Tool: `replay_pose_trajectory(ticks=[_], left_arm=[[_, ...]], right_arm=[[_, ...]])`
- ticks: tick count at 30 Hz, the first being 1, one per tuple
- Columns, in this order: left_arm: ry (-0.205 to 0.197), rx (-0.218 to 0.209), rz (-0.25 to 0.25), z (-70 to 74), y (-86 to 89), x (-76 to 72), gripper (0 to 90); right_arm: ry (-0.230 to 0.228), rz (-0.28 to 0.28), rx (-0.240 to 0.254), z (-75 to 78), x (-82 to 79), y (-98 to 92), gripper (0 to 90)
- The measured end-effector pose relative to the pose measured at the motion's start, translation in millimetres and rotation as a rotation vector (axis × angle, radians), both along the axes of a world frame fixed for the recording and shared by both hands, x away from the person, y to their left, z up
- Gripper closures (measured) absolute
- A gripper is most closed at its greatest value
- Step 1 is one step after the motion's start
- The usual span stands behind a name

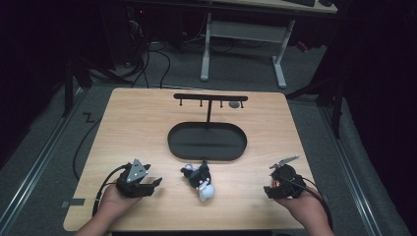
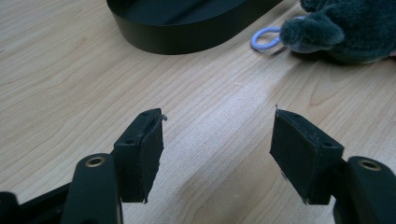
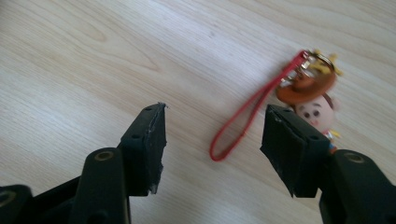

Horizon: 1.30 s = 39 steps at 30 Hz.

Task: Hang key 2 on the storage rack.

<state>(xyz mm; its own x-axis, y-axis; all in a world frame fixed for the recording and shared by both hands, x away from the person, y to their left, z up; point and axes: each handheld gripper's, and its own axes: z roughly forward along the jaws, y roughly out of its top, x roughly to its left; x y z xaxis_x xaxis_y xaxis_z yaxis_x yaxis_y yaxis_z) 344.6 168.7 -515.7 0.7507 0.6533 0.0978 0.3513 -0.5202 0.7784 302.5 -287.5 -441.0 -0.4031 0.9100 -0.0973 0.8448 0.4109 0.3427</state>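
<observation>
One dark plush toy (image 1: 198, 178), tabletop.

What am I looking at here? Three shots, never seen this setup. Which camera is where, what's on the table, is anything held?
No robot arm: a person holds a two-jaw gripper in each hand. The high view is a fixed camera looking down on the wooden table, with the left gripper and right gripper near its front edge. The other two pictures come from cameras riding on each gripper, looking along its black jaws.

On the table: a black oval tray with a T-shaped hanging rack rising from it, and a dark plush toy with a pale ring in front of the tray. The right gripper view shows a small doll keychain with a red loop strap lying between its jaws.

Both grippers are open; nothing is held.
</observation>
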Motion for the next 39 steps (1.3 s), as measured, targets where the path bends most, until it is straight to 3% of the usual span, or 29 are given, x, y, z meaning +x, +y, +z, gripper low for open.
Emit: replay_pose_trajectory(ticks=[11,22,29,33,39], left_arm=[[0.008,0.009,-0.003,-0.8,0.8,-0.5,34.8],[0.02,0.01,-0.003,-2.8,2.2,1.2,34.8],[0.027,0.016,-0.007,-3.6,2.1,1.2,34.8],[0.026,0.022,-0.009,-4.4,1.8,0.5,34.8],[0.027,0.019,-0.008,-4.6,3.1,0.5,34.8]], right_arm=[[0.013,-0.073,-0.015,4.4,-2.5,-37.2,49.7],[0.029,-0.108,-0.035,-0.8,13.6,-59.6,59.1],[0.083,-0.124,-0.043,-14.3,31.6,-67.8,56.6],[0.102,-0.127,-0.044,-21.0,41.6,-69.7,49.4],[0.124,-0.122,-0.04,-29.7,51.5,-70.0,47.2]])
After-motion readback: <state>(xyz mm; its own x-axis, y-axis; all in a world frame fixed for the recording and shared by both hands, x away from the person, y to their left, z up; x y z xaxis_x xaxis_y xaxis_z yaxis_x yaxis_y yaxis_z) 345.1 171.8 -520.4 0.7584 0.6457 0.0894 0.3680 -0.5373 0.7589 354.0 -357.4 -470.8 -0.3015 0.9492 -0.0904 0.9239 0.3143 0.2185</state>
